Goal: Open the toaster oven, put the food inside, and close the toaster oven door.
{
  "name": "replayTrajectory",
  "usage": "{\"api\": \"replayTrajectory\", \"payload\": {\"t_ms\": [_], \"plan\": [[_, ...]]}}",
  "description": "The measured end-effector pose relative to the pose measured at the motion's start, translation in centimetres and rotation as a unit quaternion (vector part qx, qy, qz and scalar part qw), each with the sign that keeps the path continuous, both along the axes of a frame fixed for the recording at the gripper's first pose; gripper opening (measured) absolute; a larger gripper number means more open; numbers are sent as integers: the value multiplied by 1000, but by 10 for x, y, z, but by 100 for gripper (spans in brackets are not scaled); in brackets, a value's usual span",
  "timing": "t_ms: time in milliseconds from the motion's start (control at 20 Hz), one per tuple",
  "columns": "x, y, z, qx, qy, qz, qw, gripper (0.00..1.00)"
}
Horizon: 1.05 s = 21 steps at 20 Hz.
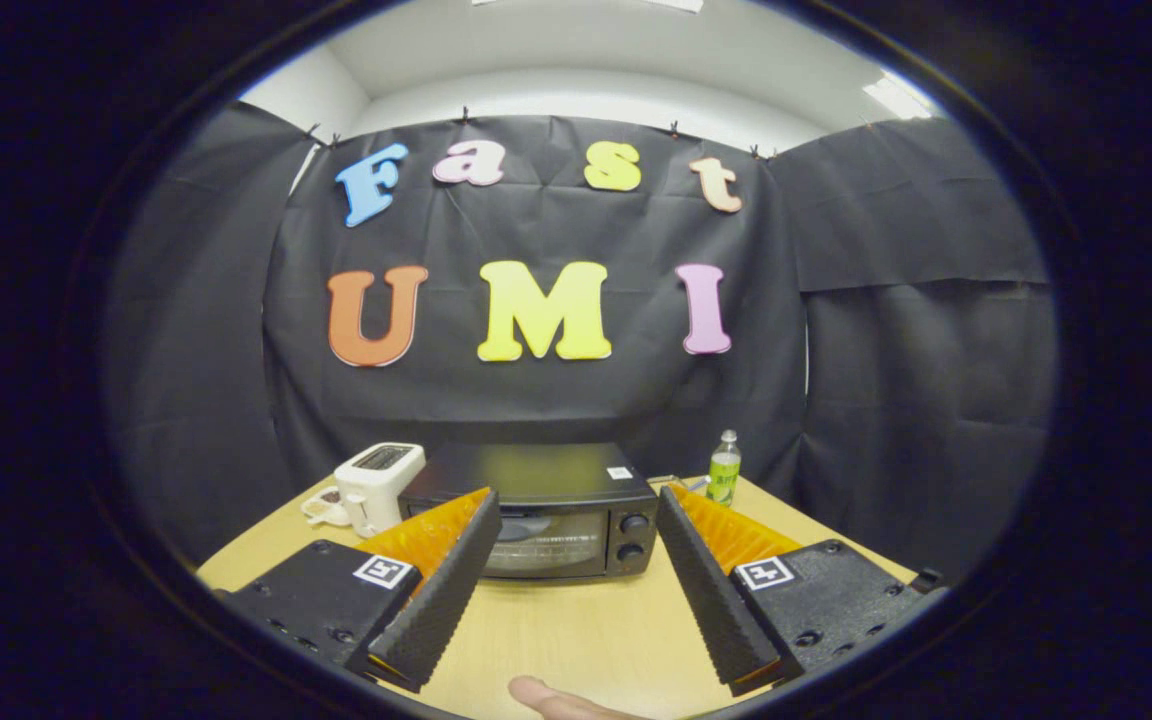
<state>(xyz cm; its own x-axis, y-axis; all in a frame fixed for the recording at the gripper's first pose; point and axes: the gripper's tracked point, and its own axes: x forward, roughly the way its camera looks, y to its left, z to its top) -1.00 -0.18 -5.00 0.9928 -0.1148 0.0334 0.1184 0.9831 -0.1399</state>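
Hovering over table [576,630] with gripper [576,505] spread wide, gripping nothing. Oven [546,510] straight ahead, seen between fingers [441,590], door shut (two knobs on its right side). Toaster [376,485] just left of oven, bottle [724,468] to right. Fingertip [551,698] of a hand below fingers.

Glossy black metal toaster oven [546,505] with glass door, matt wooden table [586,630], ribbed open jaws.
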Motion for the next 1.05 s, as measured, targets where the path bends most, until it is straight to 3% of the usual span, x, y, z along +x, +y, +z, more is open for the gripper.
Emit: {"api": "replayTrajectory", "payload": {"t_ms": [200, 800, 1050], "plan": [[-38, 0, 44, -7, -47, -1, 999, 100], [-78, -18, 78, 23, -74, -8, 997, 100], [-80, 3, 75, 24, -65, 33, 997, 99]]}}
